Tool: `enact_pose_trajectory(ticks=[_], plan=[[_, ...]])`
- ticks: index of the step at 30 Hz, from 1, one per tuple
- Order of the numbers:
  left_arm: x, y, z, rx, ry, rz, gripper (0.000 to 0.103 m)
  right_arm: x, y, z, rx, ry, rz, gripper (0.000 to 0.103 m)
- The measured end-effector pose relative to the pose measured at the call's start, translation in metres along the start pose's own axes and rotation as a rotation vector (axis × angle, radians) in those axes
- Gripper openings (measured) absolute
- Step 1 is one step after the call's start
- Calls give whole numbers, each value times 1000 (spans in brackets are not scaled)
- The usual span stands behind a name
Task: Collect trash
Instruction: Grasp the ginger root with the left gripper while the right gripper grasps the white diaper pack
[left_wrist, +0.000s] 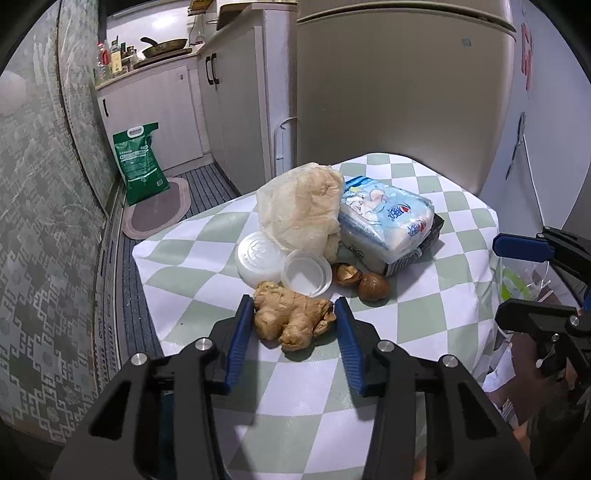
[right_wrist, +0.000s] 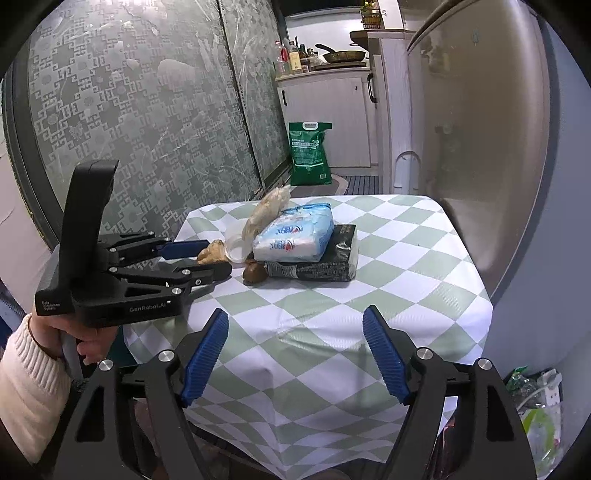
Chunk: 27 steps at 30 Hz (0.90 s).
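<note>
A knobbly piece of ginger (left_wrist: 293, 320) lies on the checked tablecloth (left_wrist: 424, 302). My left gripper (left_wrist: 294, 314) is open, its blue pads on either side of the ginger, not pressing it. It also shows in the right wrist view (right_wrist: 199, 258) beside the ginger (right_wrist: 211, 251). Behind the ginger lie two white plastic lids (left_wrist: 284, 267), two brown nut shells (left_wrist: 362, 278) and a crumpled plastic bag (left_wrist: 299, 206). My right gripper (right_wrist: 295, 325) is open and empty above the near part of the table.
A blue-white tissue pack (left_wrist: 384, 218) rests on a dark packet (right_wrist: 314, 264). A fridge (left_wrist: 406, 85) stands behind the table. A green rice bag (left_wrist: 142, 162) stands on the floor. A clear bag with litter (right_wrist: 535, 406) hangs at the table's right.
</note>
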<state>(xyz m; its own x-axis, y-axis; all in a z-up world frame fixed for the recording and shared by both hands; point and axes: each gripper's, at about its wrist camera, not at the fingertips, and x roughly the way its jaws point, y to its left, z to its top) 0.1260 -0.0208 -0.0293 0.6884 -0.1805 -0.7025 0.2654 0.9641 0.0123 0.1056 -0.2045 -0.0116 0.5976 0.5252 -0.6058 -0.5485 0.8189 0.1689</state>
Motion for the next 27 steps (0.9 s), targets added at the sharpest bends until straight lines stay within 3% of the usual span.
enact_pose_trajectory(ticks=[6,13,27], plan=[[-10,5,-4,-42,-29,-12,47,6,8,10,-17,-9,-26,77],[-27,17,-9,-166,-99,-57,47,22,13,19,-34,-5,-80,82],[-46,36,-20,-214,-131,-87,47,60,22,38,-57,0,-165,85]])
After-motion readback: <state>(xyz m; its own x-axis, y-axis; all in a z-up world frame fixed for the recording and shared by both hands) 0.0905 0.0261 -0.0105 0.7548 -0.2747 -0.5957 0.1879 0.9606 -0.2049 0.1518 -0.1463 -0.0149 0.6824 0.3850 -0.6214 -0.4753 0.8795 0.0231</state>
